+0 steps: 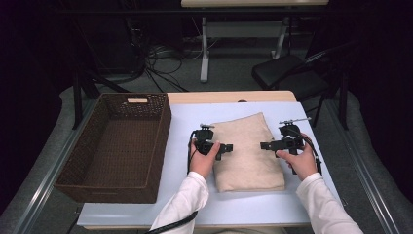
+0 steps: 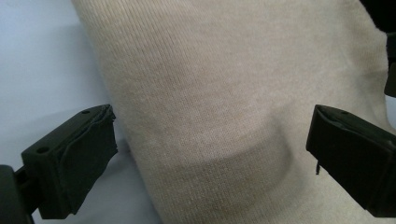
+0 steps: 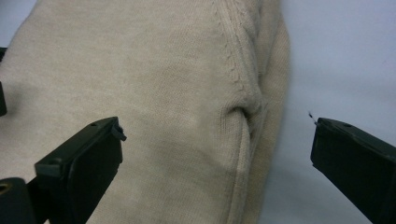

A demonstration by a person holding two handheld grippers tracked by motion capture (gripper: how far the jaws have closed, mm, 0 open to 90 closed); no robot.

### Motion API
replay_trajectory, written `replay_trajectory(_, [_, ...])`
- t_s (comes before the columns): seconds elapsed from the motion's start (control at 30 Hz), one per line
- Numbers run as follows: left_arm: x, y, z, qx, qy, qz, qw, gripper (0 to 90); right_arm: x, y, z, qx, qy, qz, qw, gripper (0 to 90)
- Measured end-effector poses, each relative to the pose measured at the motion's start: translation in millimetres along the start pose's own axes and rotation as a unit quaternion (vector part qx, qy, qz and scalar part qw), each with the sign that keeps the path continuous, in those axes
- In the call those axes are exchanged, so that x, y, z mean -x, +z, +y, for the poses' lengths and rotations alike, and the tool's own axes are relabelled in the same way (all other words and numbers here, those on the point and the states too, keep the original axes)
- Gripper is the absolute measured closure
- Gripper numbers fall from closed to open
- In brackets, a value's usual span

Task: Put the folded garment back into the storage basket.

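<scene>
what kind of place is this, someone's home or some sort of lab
Most likely a lab or recording workspace, not a home: loose cables trail over the floor, a folding chair stands behind the table, and a person works hand-held claws over a folded beige sweater beside a wicker basket.

A pale blue worktop carries a folded beige sweater and, well left of the sweater, a brown wicker basket.
</scene>
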State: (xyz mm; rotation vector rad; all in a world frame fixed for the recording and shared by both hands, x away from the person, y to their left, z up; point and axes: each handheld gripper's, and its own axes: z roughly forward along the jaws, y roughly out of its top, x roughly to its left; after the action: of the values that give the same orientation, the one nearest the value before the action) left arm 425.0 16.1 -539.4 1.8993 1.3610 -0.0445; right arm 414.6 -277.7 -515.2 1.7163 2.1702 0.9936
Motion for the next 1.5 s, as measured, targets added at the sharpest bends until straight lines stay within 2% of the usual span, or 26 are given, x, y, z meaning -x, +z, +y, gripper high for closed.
replay_trajectory(0.27, [4.3, 8.0, -3.8, -0.012, 0.004, 0.003, 0.9999, 1.6, -0.2, 4.0, -3.6, -0.005, 0.006, 0.008, 0.9999, 3.1])
replay_trajectory(0.43, [5.4, 13.2, -6.7, -0.018, -0.005, -0.004, 0.9998, 1.4, 0.3, 5.7, -4.9, -0.007, 0.005, 0.013, 0.9999, 3.6])
replay_trajectory(0.67, [8.3, 14.7, -7.6, -0.018, 0.001, 0.002, 0.9998, 0.2, 0.9, 10.5, -7.4, -0.018, 0.020, 0.018, 0.9995, 3.9])
replay_trajectory(0.7, [8.2, 14.7, -7.7, -0.017, -0.001, 0.001, 0.9999, 0.3, 1.2, 11.8, -8.2, -0.019, 0.019, 0.012, 0.9996, 4.2])
replay_trajectory(0.77, [7.9, 14.7, -7.9, -0.015, -0.004, 0.000, 0.9999, 0.3, 0.8, 13.4, -9.0, -0.027, 0.024, 0.016, 0.9992, 4.5])
replay_trajectory(0.87, [7.1, 14.6, -8.6, -0.014, 0.003, -0.001, 0.9999, 0.3, 0.7, 17.0, -10.7, -0.031, 0.026, 0.018, 0.9990, 4.9])
replay_trajectory(1.07, [7.3, 14.5, -9.4, -0.013, 0.005, -0.003, 0.9999, 0.4, 0.5, 21.1, -14.1, -0.032, 0.027, 0.025, 0.9988, 5.1])
replay_trajectory(1.13, [7.9, 14.7, -9.9, -0.012, 0.006, 0.000, 0.9999, 0.4, 0.1, 20.6, -14.6, -0.037, 0.030, 0.023, 0.9986, 5.2])
replay_trajectory(1.2, [8.5, 14.9, -10.1, -0.012, 0.008, 0.002, 0.9999, 0.3, 0.1, 21.7, -15.5, -0.031, 0.037, 0.030, 0.9984, 5.8])
replay_trajectory(1.27, [9.1, 15.2, -10.4, -0.011, 0.008, 0.004, 0.9999, 0.3, 0.1, 21.9, -16.2, -0.039, 0.038, 0.029, 0.9981, 5.9])
replay_trajectory(1.3, [9.2, 15.1, -10.3, -0.013, 0.010, 0.005, 0.9999, 0.3, 0.6, 23.4, -17.3, -0.034, 0.037, 0.034, 0.9981, 5.9])
replay_trajectory(1.5, [10.8, 16.3, -11.6, -0.008, 0.017, 0.011, 0.9998, 0.4, -5.3, 25.1, -17.9, -0.043, 0.029, 0.028, 0.9982, 8.8])
